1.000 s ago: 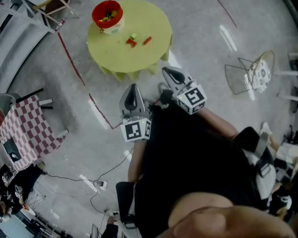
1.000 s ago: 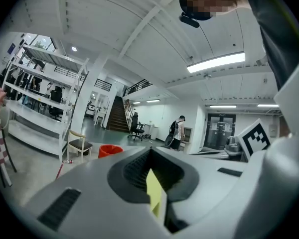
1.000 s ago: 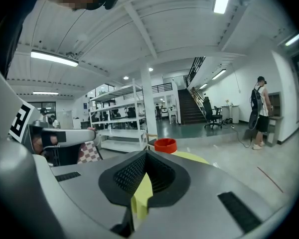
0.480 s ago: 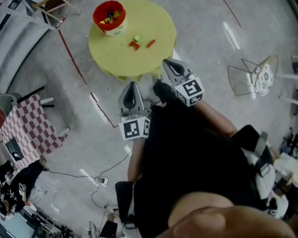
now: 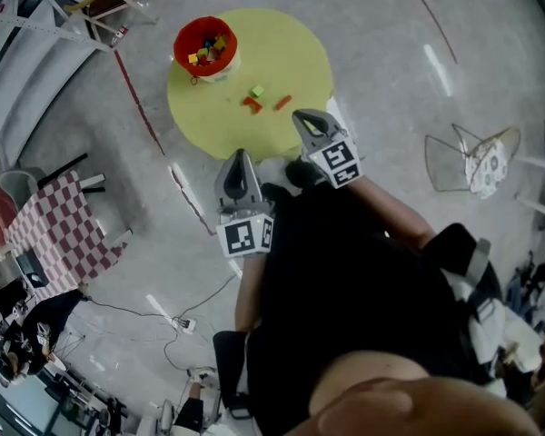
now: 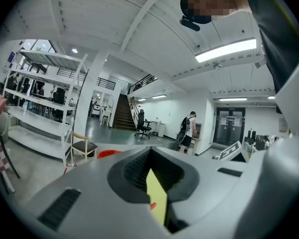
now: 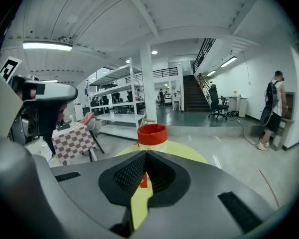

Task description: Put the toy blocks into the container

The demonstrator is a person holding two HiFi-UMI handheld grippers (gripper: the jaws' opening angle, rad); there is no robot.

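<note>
I see a grey polished floor [image 5: 391, 62], a checked table [image 5: 59, 232] left, a wire chair [image 5: 486, 163] right, a staircase [image 7: 193, 94] far off.

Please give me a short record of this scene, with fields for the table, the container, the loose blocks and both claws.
Table: round, yellow
Container: red, on the table's far left part, holds several blocks
Loose: green block, red block, orange block, close together on the table
Left claw: shut, empty, at the table's near edge
Right claw: shut, empty, at the near edge
</note>
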